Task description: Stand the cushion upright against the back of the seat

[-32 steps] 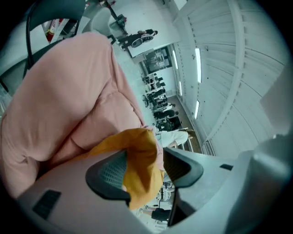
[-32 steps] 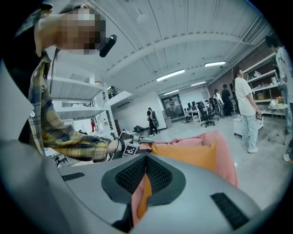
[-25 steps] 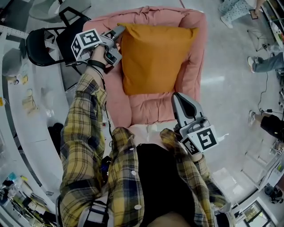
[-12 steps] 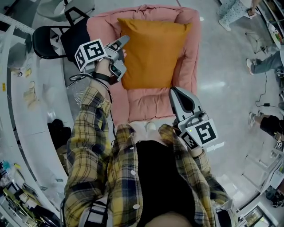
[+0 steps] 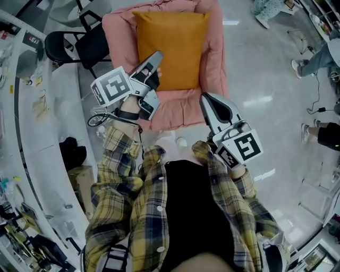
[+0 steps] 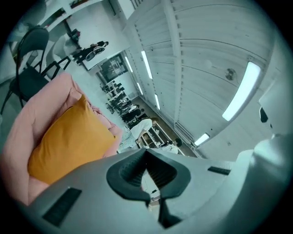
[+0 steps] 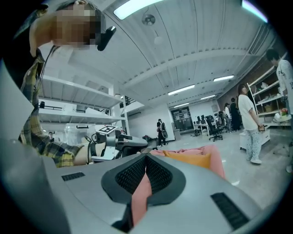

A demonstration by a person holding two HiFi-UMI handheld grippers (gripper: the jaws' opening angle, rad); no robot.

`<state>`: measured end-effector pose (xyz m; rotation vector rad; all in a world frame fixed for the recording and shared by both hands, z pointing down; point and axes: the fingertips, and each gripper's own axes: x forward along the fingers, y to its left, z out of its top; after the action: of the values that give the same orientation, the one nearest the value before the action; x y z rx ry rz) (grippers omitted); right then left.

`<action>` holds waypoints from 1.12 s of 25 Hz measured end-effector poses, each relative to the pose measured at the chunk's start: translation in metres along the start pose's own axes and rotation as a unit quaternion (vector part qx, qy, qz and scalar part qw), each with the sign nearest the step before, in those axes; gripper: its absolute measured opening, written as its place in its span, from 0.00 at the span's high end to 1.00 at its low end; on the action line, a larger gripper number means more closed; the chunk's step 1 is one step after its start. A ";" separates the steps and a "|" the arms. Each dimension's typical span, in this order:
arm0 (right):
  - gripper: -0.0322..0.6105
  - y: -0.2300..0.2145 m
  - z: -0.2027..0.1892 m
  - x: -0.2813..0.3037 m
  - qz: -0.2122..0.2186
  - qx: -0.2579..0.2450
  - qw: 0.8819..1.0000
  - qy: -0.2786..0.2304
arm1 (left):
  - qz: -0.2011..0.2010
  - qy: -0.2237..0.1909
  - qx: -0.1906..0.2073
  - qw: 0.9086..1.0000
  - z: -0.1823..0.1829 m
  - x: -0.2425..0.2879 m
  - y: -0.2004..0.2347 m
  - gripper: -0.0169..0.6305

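Around me: a glossy grey floor (image 5: 265, 64), a black chair (image 5: 94, 47) to my left, white shelves (image 7: 75, 95), strip lights (image 7: 137, 8) overhead.

This looks like a big open lab or workshop hall. Strip ceiling lights (image 7: 137, 7) run overhead, with office chairs (image 7: 215, 126), shelving (image 7: 268, 98) and people (image 7: 249, 123) standing about.

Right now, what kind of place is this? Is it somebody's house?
Probably not a house, more likely a big workshop or lab: long ceiling lights, shelves, office chairs far off, and a bare shiny floor around the pink seat.
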<state>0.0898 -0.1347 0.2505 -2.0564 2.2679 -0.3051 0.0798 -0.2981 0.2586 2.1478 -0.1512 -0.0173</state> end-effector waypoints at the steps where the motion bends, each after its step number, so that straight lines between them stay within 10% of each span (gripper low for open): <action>1: 0.92 0.005 -0.001 -0.008 0.002 -0.001 1.000 -0.002 | 0.001 -0.001 0.024 1.000 -0.011 -0.007 -0.012 0.97; 11: 0.92 0.026 0.016 -0.047 0.012 -0.026 0.999 -0.021 | 0.055 -0.025 0.223 0.973 -0.111 -0.072 -0.086 0.97; 28: 0.92 0.051 0.014 -0.040 -0.007 -0.030 1.000 -0.002 | 0.093 -0.013 0.309 0.946 -0.124 -0.114 -0.099 0.97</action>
<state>0.0465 -0.0924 0.2235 -2.1009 2.2878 -0.2357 -0.0140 -0.1287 0.2392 2.7500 -0.4207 0.1275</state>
